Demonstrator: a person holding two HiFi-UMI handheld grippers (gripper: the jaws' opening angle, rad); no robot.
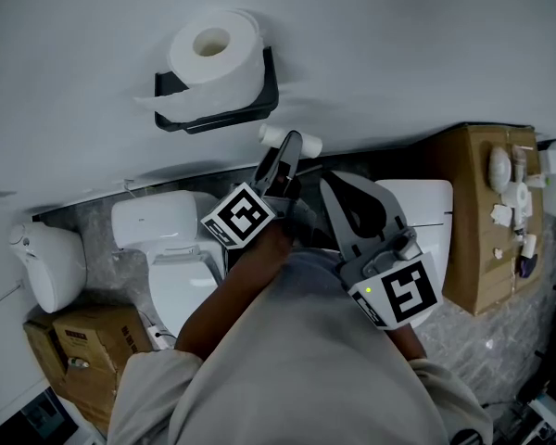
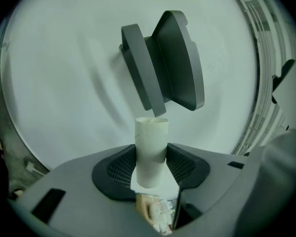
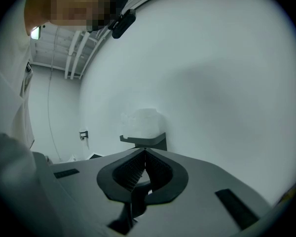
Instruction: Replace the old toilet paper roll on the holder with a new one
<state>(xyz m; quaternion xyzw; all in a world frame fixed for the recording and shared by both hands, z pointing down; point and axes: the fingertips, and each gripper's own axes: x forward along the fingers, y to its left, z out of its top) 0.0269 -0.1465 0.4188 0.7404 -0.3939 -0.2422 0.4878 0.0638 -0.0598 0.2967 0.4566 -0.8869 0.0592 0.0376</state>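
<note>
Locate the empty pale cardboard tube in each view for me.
Head view: empty pale cardboard tube, upper centre at the left gripper tip, below the dark wall holder.
Left gripper view: bottom centre, gripped between the jaws.
Right gripper view: not in it.
Shared landmark: the holder.

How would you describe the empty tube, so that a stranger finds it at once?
Start at the black holder on the white wall, which carries a full roll. Just below its right end, the fingers of the left gripper clamp the empty tube: thin, bare and hollow, unlike the fat roll above.
</note>
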